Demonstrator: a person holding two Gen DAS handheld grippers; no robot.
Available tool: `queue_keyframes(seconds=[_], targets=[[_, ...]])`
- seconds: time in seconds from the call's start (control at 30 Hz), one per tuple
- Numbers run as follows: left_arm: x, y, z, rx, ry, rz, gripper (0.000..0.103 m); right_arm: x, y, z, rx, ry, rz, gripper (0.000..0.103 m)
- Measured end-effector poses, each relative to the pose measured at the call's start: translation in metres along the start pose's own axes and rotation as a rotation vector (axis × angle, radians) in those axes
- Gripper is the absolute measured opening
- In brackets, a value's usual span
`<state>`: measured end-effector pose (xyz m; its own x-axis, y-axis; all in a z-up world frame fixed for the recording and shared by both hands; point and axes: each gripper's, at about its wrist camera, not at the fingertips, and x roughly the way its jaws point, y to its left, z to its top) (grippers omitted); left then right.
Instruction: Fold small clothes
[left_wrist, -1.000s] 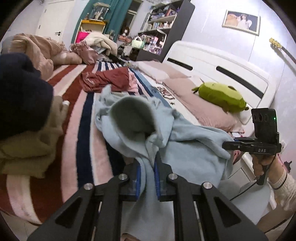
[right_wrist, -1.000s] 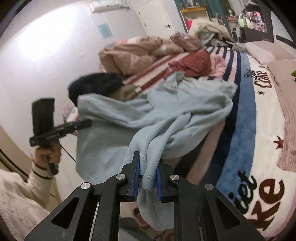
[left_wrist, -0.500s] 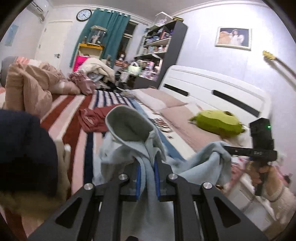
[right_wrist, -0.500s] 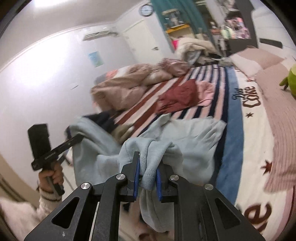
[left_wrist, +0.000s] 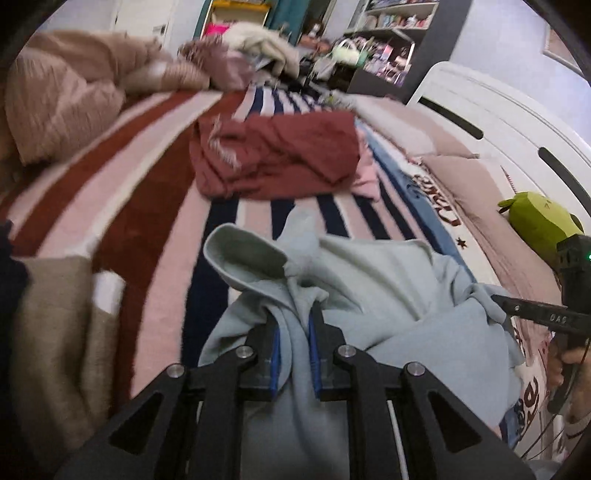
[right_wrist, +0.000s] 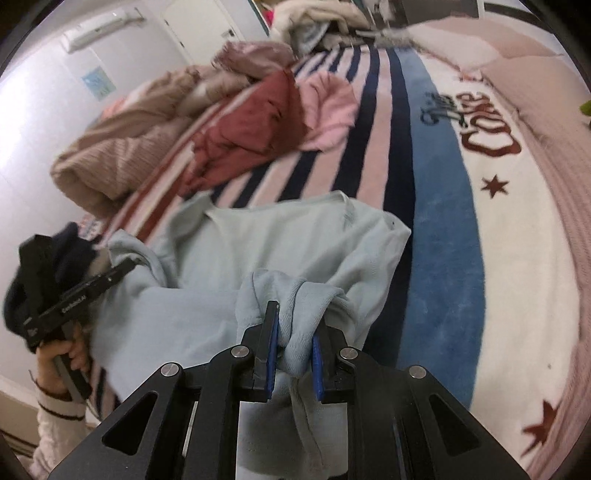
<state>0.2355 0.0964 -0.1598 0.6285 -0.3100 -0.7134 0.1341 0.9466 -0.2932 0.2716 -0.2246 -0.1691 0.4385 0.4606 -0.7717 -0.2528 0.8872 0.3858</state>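
A light blue hooded sweatshirt (left_wrist: 369, 269) lies spread over the striped blanket (left_wrist: 147, 206), its hood (left_wrist: 243, 254) open toward the left. My left gripper (left_wrist: 293, 314) pinches a bunched fold below the hood; its jaws are opening slightly, with the cloth still pressed between the blue pads. In the right wrist view the same sweatshirt (right_wrist: 266, 236) stretches leftward, and my right gripper (right_wrist: 295, 321) is shut on a rolled fold of it. Each gripper shows in the other's view: the right one (left_wrist: 517, 306) at the garment's right edge, the left one (right_wrist: 122, 266) at its left edge, both held by hands.
A maroon garment (left_wrist: 277, 155) and a pink one (right_wrist: 328, 107) lie crumpled farther up the bed. A tan folded pile (left_wrist: 55, 332) with a dark navy piece (right_wrist: 37, 266) sits at the left. A beige quilt (left_wrist: 62, 92), a green plush (left_wrist: 535, 218) and the white headboard (left_wrist: 498, 122) border the bed.
Both grippers swung forward and down over the bed with the sweatshirt held between them. The garment went from hanging bunched in the air to lying stretched on the striped blanket.
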Motion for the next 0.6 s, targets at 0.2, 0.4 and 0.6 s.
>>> queue_keyframes(seconds=[0.2,0.4,0.6], targets=[[-0.002,0.0,-0.002,-0.017,0.027,-0.09,0.054,-0.001,-0.002,-0.007,-0.007,0.026,0.005,0.032],[-0.084,-0.023,-0.003,0.091,-0.115,-0.08,0.081,-0.062,0.016,-0.021,-0.114,-0.053,-0.089,0.065],[-0.121,-0.048,-0.034,0.181,-0.104,-0.158,0.081,-0.094,0.057,-0.055,-0.226,-0.06,0.051,0.03]])
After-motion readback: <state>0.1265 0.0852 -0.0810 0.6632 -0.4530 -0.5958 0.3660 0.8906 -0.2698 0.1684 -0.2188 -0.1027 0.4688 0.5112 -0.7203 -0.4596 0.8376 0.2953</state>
